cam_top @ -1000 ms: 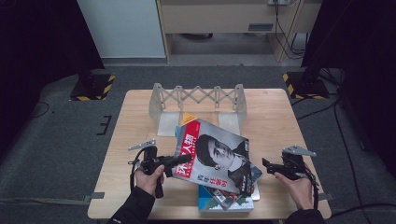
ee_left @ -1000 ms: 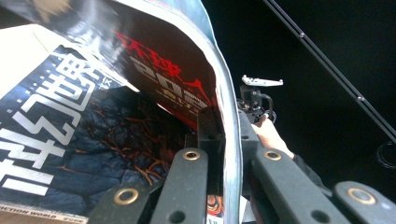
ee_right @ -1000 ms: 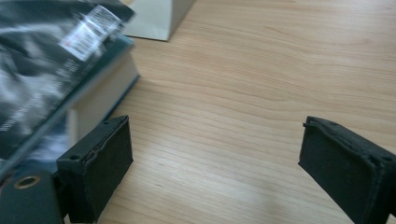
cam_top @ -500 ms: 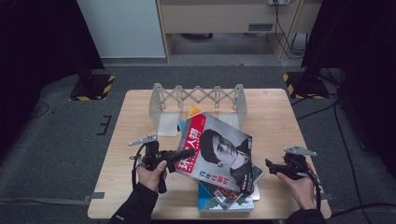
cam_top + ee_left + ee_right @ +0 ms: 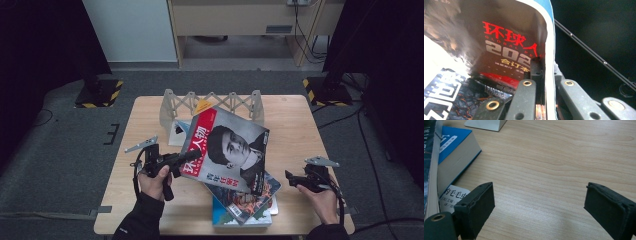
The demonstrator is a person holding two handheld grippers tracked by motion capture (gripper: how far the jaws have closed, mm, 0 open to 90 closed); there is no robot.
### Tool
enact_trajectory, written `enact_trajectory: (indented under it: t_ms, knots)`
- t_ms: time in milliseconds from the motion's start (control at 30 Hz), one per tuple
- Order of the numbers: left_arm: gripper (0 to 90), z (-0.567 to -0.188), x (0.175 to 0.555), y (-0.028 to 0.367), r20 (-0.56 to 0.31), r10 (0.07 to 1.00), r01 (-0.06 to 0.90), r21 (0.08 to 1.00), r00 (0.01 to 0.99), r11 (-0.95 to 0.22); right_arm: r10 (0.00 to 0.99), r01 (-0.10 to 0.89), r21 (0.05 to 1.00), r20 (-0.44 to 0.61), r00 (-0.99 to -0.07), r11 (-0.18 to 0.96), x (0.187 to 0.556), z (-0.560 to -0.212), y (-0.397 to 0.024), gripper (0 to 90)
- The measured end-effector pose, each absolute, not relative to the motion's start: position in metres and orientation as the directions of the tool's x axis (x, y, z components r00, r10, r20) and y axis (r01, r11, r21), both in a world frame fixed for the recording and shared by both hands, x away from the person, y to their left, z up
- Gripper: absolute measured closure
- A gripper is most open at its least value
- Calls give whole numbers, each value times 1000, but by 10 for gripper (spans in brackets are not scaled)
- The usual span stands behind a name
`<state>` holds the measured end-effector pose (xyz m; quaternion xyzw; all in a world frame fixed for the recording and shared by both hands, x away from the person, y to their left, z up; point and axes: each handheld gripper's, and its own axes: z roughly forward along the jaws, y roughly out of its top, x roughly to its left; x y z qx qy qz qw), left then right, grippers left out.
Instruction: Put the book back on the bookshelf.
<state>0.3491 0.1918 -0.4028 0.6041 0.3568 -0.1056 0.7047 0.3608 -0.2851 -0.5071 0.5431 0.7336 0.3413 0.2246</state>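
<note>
A magazine [image 5: 227, 150] with a man's portrait and red characters on its cover is lifted off the table and tilted, its top edge toward the rack. My left gripper [image 5: 187, 156] is shut on its left edge. In the left gripper view the jaws [image 5: 545, 67] pinch the thin edge of the magazine [image 5: 499, 45], whose glossy cover curls above them. My right gripper [image 5: 290, 176] hovers low at the right of the table, open, with nothing between the pads [image 5: 479, 205]; bare wood shows in the gap.
A stack of books [image 5: 250, 205] lies under the magazine near the front edge; a thick blue book [image 5: 454, 150] is part of it. A white folding rack [image 5: 215, 102] stands at the back of the wooden table [image 5: 295, 125]. A white-blue booklet [image 5: 177, 131] lies by it.
My left hand has raised the magazine and tipped it more upright, toward the rack. The right gripper has stayed where it was.
</note>
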Motion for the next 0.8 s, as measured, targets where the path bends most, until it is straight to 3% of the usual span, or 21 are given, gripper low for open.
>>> enact_trajectory:
  t_ms: [800]
  knots:
    - [863, -366, 340, 244, -584, 359, 493, 810, 728, 319, 952, 655, 733, 38, -304, 181, 361, -509, -285, 94]
